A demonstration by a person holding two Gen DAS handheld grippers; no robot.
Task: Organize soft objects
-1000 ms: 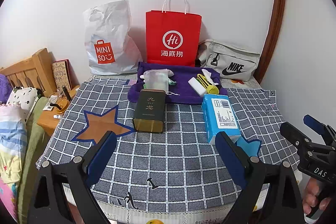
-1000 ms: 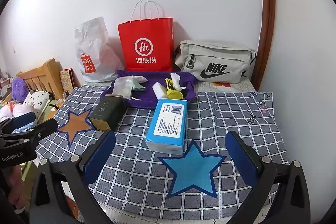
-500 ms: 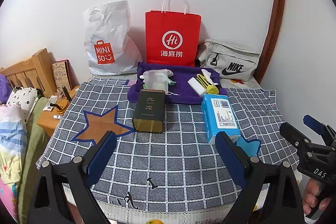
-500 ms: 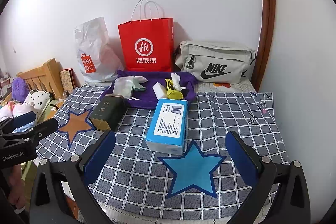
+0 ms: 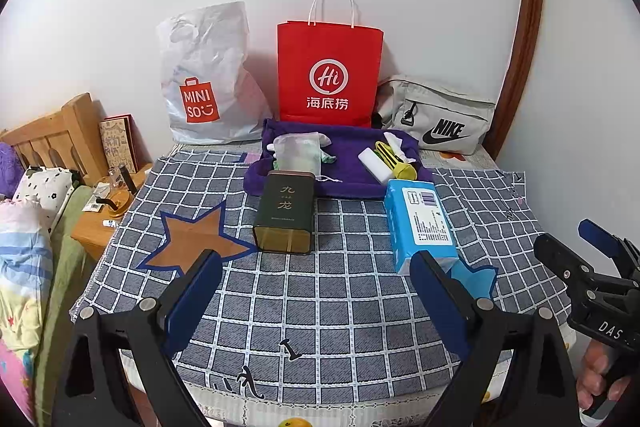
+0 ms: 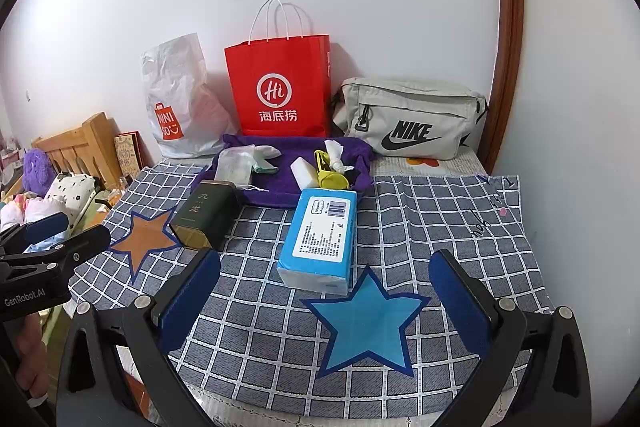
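A blue tissue pack (image 5: 422, 223) (image 6: 320, 239) lies on the checked cloth beside a dark green tin (image 5: 285, 213) (image 6: 204, 215). Behind them a purple towel (image 5: 348, 171) (image 6: 288, 183) carries a mesh pouch (image 5: 298, 157) (image 6: 234, 167), a white block (image 5: 374, 165) (image 6: 304, 171), a yellow clip (image 5: 398, 163) (image 6: 330, 175) and crumpled tissue (image 6: 334, 151). A brown star (image 5: 192, 241) (image 6: 146, 237) and a blue star (image 6: 370, 331) (image 5: 474, 277) mark the cloth. My left gripper (image 5: 316, 299) is open near the front edge, nothing in it. My right gripper (image 6: 324, 301) is open over the blue star.
A white Miniso bag (image 5: 204, 79), a red paper bag (image 5: 330, 75) and a grey Nike pouch (image 5: 438, 121) lean against the back wall. A wooden bedside stand (image 5: 102, 223) and bedding sit off the table's left edge. A wall runs close on the right.
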